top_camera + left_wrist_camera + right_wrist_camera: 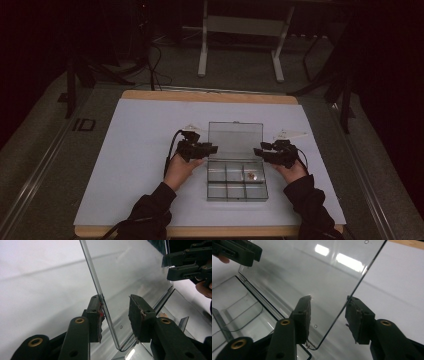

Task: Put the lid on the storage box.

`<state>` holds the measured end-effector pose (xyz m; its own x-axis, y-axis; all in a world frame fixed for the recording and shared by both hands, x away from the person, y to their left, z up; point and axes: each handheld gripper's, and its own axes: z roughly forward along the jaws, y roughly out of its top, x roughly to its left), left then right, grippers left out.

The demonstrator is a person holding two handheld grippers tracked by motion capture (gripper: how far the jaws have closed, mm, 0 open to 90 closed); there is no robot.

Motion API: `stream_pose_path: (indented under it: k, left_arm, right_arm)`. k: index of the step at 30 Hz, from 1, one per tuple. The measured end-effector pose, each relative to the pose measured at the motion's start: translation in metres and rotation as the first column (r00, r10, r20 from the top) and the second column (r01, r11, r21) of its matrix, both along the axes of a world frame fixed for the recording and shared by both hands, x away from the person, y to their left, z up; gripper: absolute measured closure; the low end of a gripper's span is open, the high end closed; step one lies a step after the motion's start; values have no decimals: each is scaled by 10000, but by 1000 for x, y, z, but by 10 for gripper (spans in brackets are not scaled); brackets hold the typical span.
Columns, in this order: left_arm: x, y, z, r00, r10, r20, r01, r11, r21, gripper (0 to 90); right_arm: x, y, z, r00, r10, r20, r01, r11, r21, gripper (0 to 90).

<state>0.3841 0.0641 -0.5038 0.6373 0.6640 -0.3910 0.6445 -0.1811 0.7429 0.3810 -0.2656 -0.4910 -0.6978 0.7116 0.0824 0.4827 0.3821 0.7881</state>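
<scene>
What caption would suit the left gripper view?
Open left gripper straddling the clear box lid's edge, right gripper beyond.

White sheet (140,165) lying over wooden table (210,96); white frame legs (202,50) standing behind on grey floor (240,70).
</scene>
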Motion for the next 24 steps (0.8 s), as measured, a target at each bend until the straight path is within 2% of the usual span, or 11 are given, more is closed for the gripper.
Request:
stream_pose_path:
  k: [6, 9, 15, 17, 24]
  left_arm:
    - [-3, 2, 7, 9996, -138, 237, 144, 9996, -251, 639]
    - [-5, 1, 10, 9988, -236, 434, 240, 9997, -78, 640]
    - [-11, 3, 14, 9970, -358, 686, 360, 9993, -27, 657]
    - [-13, 2, 16, 9949, -437, 904, 415, 9988, 261, 664]
    - [-19, 4, 17, 9917, -611, 1128, 586, 9980, 249, 692]
  right_arm:
    - [-5, -4, 9, 9997, 67, 230, -71, 9999, 151, 603]
    - [-7, -6, 12, 9994, 131, 307, -136, 9998, 137, 639]
    - [-11, -10, 15, 9988, 320, 367, -325, 9994, 143, 719]
    - [-13, -11, 16, 9987, 343, 367, -349, 9993, 154, 731]
    - [-18, -13, 19, 9974, 566, 455, -572, 9983, 127, 748]
